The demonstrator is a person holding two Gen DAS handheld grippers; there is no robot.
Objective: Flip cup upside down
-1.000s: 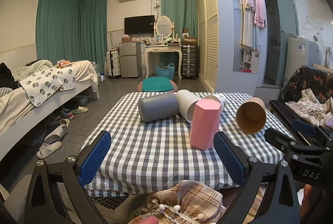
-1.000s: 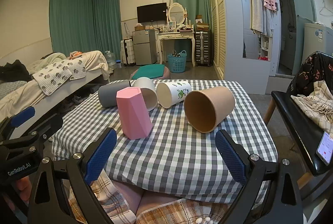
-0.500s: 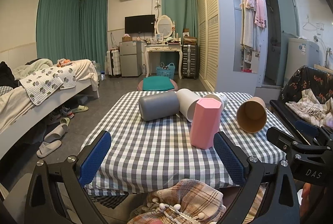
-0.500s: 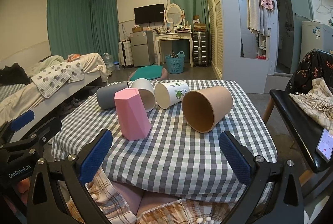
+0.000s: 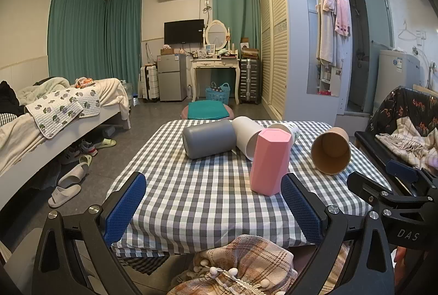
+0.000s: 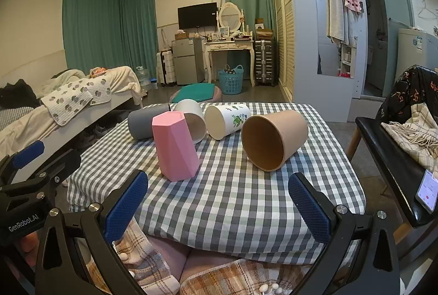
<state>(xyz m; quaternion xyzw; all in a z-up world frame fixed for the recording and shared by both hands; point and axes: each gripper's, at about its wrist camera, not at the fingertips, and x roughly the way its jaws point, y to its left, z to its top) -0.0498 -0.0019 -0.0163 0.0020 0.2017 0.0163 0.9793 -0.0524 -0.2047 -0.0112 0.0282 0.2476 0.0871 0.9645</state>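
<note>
While both grippers hang wide open short of the table, no cup is held.
Left to right: grey cup (image 6: 142,123), pink cup (image 6: 175,148) standing closed end up, white cup (image 6: 191,117), printed cup (image 6: 227,121), brown cup (image 6: 273,139) lying sideways; next likely a reach for one lying cup.

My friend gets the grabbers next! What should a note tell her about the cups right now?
Left gripper: open, empty, held short of the table's near edge.
Right gripper: open, empty, also short of the edge.
On the checked table: pink cup stands with its closed end on top. Grey cup, white cup, printed cup and brown cup lie on their sides.
Done: pink looks flipped.
Left: probably the four lying cups; brown is nearest the right gripper.
</note>
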